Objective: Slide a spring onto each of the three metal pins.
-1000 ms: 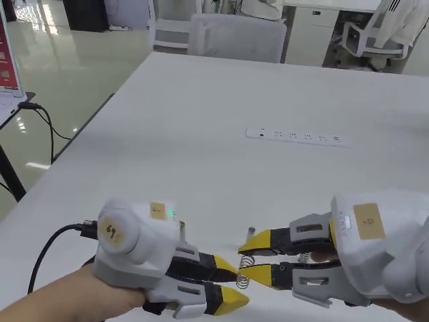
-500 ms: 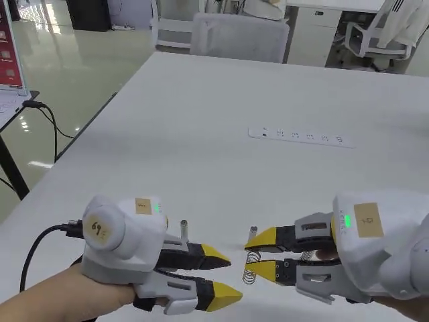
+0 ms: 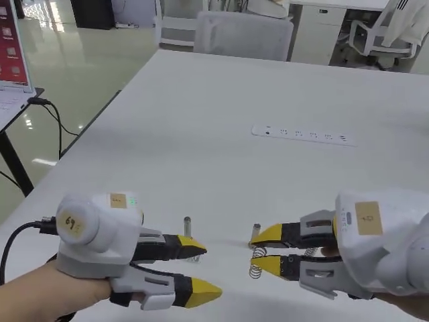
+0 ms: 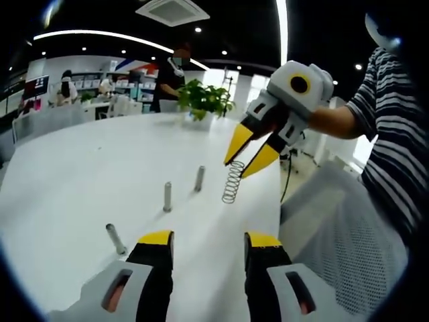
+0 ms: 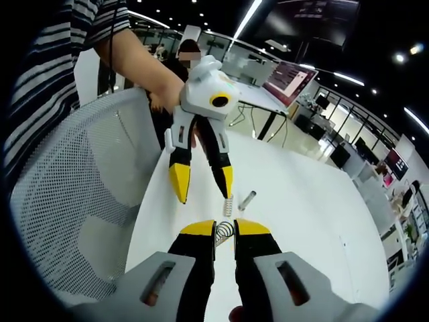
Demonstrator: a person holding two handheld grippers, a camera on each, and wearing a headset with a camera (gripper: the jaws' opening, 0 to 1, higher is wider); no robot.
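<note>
Right tool (image 4: 236,168) on spring (image 4: 232,185) beside pin (image 4: 200,178)

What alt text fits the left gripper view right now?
The right gripper, coming in from the upper right, holds a spring hanging from its yellow tips over the white table, close to three bare metal pins. The left gripper sits at the bottom, jaws open and empty.
</note>
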